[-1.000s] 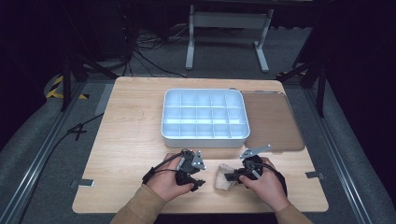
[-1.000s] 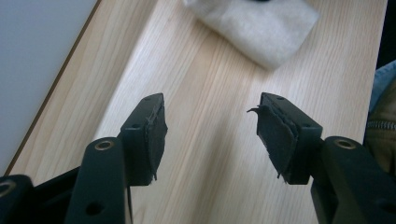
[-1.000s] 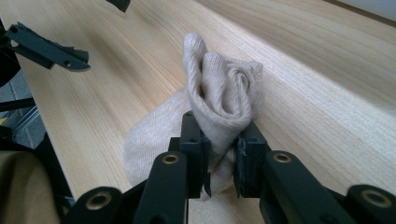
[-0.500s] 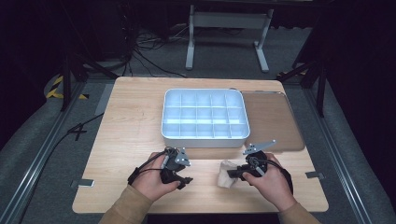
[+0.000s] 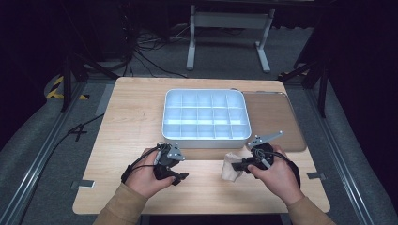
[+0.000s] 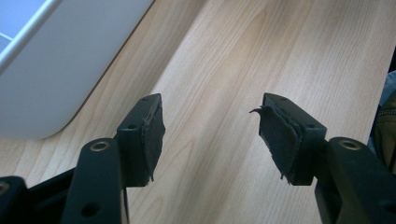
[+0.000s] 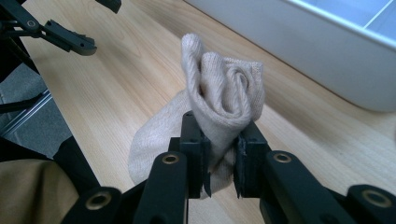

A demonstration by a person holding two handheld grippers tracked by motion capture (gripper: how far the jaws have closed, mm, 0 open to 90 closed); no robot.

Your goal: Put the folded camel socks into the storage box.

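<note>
A beige rolled sock (image 7: 224, 93) sticks up between my right gripper's (image 7: 220, 140) pads, which are shut on its lower part; its loose end hangs toward the wooden table. From above, the sock (image 5: 230, 169) sits just left of the right gripper (image 5: 239, 165), near the table's front edge. My left gripper (image 6: 210, 126) stands open over bare wood with nothing between its pads. In the high view the left gripper (image 5: 182, 166) is a short way left of the sock, apart from it.
A white compartment tray (image 5: 206, 136) stands at mid-table just beyond both grippers; its outer wall (image 6: 56, 70) is close to the left gripper. A brown board (image 5: 274, 117) lies right of the tray. Bare table (image 5: 136, 122) stretches to the left.
The left gripper has pulled away to the left from the sock. The right gripper has risen a little with the sock still in it.
</note>
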